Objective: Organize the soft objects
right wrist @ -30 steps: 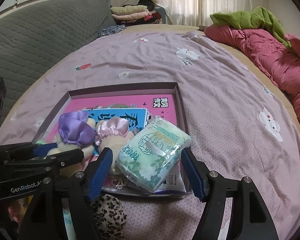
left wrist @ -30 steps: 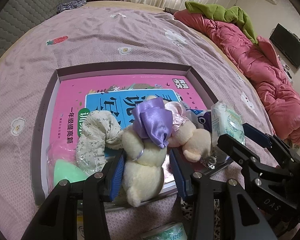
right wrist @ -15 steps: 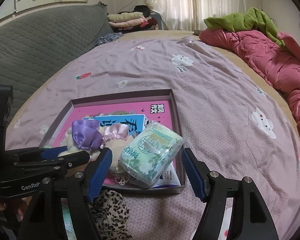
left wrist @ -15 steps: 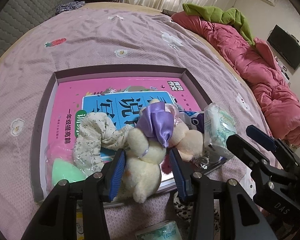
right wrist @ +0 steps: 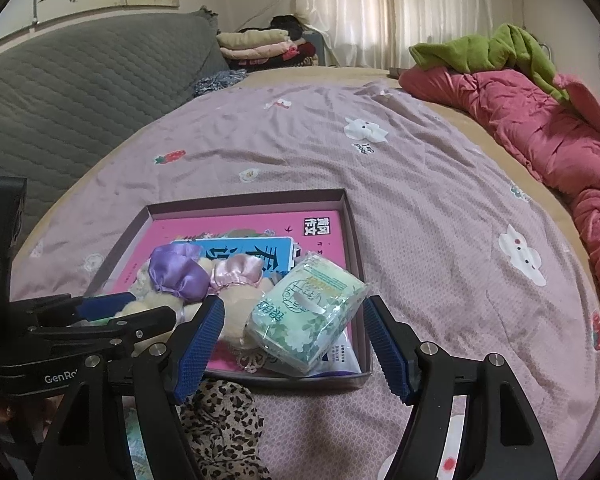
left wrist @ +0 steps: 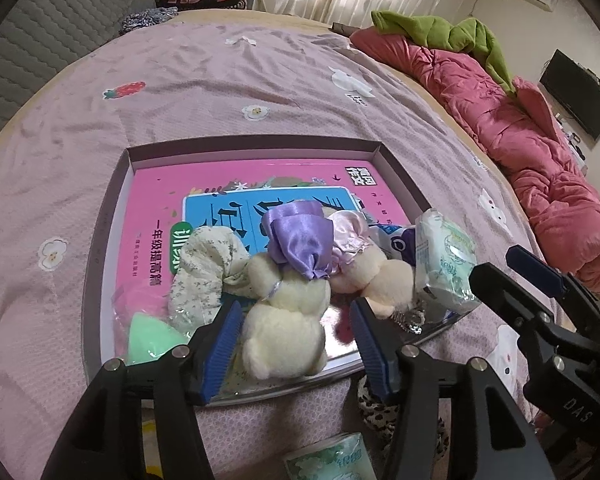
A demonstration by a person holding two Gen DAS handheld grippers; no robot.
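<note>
The cream plush bear (left wrist: 288, 320), light and squashy, suits a mid-body pinch; left hand-held gripper (left wrist: 296, 336) gapes wide around it, right hand-held gripper (right wrist: 296, 340) wide too.

- You are working in soft, even daylight; it comes through the white curtains (right wrist: 400, 12) at the far end of the room, which are blown out almost to plain white.
- Your shadows are faint: only a weak dark patch lies under the left gripper (left wrist: 296, 344) on the box (left wrist: 104, 240) floor.
- The glossy pink book (left wrist: 156, 200) cover carries mild sheen, no hard glare.
- Both fisheye views bend the bed (right wrist: 420, 208) edge into a curve and end in black corners.
- The near gripper arms look slightly soft; the middle stays sharp.
</note>
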